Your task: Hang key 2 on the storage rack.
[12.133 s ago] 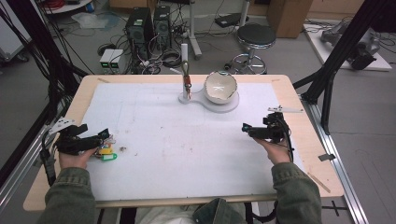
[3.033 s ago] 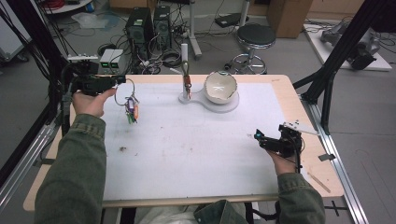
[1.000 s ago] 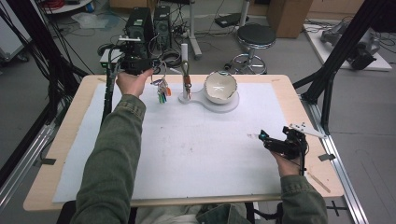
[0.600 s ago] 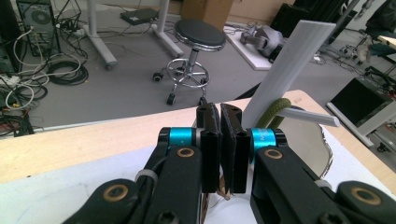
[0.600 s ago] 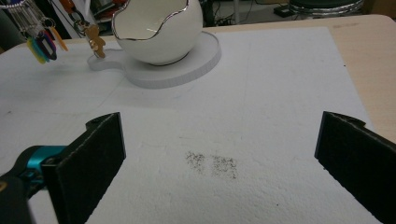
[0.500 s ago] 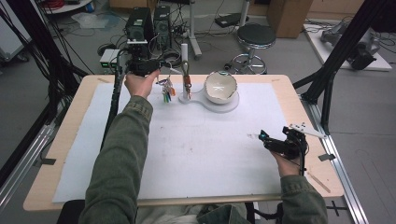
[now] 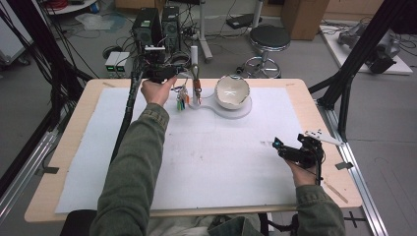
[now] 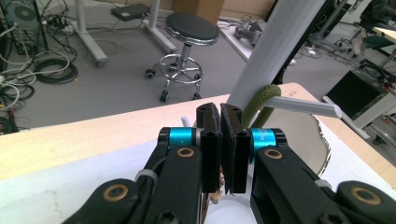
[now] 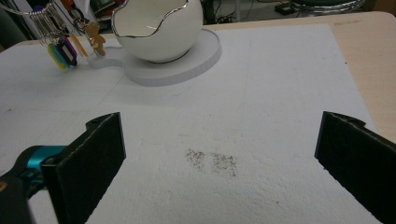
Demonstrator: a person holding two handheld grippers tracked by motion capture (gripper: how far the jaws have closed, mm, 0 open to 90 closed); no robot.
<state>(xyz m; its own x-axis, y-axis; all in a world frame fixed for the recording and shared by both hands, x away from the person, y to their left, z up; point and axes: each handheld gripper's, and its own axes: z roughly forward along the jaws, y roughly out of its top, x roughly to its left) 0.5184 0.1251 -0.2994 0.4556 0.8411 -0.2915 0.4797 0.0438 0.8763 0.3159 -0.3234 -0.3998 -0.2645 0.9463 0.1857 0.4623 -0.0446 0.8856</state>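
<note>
Two hand-held grippers, one stretched far and one at rest. My left arm reaches long across the counter (image 7: 78, 162), sleeve extended toward the far edge, my left hand-held gripper (image 7: 162, 73) held above the white pad, its jaws pressed together on the ring of a bunch of keys (image 7: 182, 98) whose coloured tags dangle just beside the white stand (image 7: 195, 66), near the white bowl (image 7: 232, 91) on its round base. In the left gripper view the black pads meet, with the stand's post rising right behind them. My right hand-held gripper (image 7: 290, 150) rests low near the counter's right edge, wrist bent, jaws spread wide with nothing between them.
</note>
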